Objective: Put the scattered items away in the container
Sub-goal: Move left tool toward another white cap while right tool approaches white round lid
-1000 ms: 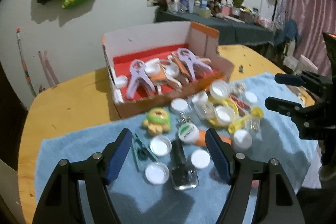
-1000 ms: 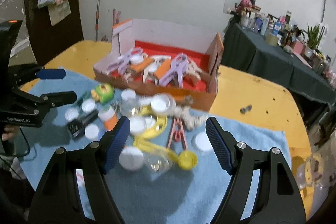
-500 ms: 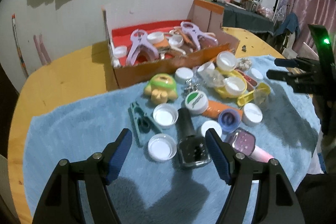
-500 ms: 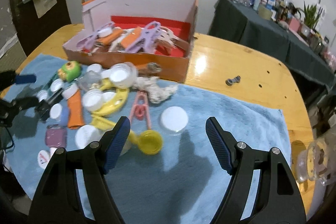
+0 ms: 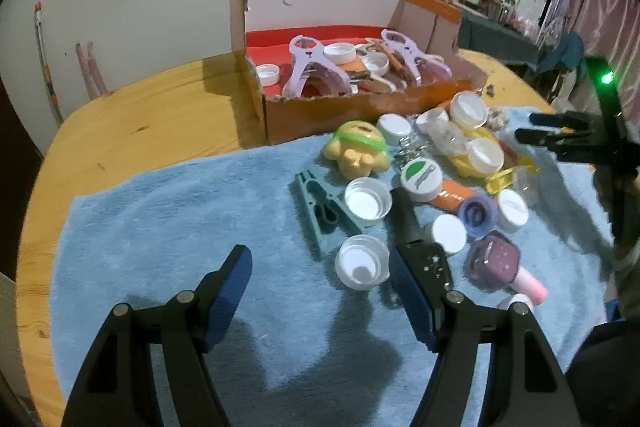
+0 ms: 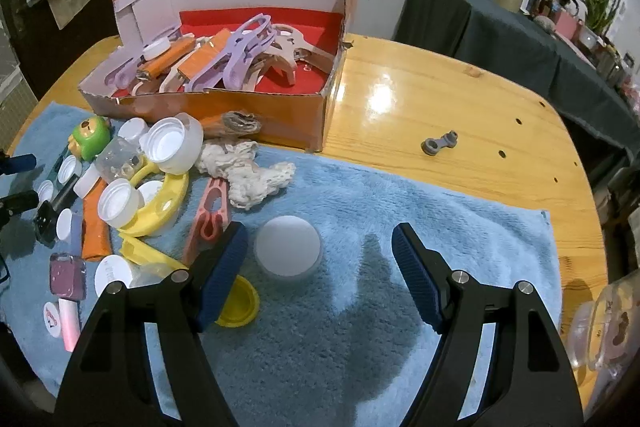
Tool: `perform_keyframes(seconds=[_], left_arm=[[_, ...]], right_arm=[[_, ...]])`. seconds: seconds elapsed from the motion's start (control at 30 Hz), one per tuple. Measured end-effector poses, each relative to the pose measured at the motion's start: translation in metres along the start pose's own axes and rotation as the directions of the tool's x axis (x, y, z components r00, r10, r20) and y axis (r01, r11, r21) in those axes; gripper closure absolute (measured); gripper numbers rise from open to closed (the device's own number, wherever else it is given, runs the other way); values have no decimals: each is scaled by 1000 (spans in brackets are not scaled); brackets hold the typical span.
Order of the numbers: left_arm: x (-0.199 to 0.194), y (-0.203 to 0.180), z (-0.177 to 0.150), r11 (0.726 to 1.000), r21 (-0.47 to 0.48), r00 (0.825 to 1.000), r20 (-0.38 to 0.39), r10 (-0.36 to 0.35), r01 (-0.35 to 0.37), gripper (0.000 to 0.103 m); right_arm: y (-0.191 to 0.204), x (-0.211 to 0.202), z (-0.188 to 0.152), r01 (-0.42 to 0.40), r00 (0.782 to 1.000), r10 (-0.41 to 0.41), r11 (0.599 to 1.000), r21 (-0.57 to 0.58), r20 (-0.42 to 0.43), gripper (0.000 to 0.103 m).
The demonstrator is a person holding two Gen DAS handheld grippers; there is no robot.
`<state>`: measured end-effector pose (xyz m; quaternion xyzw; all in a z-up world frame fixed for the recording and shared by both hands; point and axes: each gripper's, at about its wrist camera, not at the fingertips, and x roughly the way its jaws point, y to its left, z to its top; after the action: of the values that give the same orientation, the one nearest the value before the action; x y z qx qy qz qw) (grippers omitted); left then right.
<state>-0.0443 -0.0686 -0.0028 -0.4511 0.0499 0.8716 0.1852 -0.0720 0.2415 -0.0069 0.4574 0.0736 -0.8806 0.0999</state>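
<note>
1. Two grippers, both mine, hang over the blue towel [image 6: 400, 211] with jaws spread and nothing between the pads.
2. My right gripper [image 6: 320, 259] points down at a white lid [image 6: 288, 251]. The lid lies on the towel inside the gap, just beside my left finger [image 6: 224, 267] and well apart from the other one.
3. A yellow cap [image 6: 240, 303] sits partly under that left finger; a pink clip [image 6: 210, 211] lies just beyond it.
4. My left gripper [image 5: 320, 291] hangs over the near towel. A white cap [image 5: 360, 263] lies between the fingertips, close to the right finger [image 5: 412, 303].
5. A black bottle [image 5: 416, 235] lies just beyond that finger, a green clip [image 5: 320, 211] farther left.
6. The box [image 5: 360, 107] stands at the far edge, already holding purple clamps [image 5: 312, 67] and lids.
</note>
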Motion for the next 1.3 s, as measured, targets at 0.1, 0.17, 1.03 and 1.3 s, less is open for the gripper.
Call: perform_keyframes(seconds=[0.1, 0.17, 1.03, 1.3], left_arm=[[6, -5, -1, 999, 36, 999, -17, 37, -36, 30], [13, -10, -1, 996, 68, 998, -29, 56, -53, 31], [14, -14, -7, 999, 10, 997, -62, -40, 41, 59], [13, -15, -9, 999, -9, 997, -62, -49, 49, 64]], right_arm=[[-1, 3, 0, -5, 1000, 5, 1000, 8, -9, 29], [-2, 4, 0, -6, 1000, 6, 1000, 8, -14, 29], [-1, 17, -6, -80, 996, 81, 997, 20, -22, 33], [-1, 15, -7, -85, 996, 84, 996, 23, 3, 44]])
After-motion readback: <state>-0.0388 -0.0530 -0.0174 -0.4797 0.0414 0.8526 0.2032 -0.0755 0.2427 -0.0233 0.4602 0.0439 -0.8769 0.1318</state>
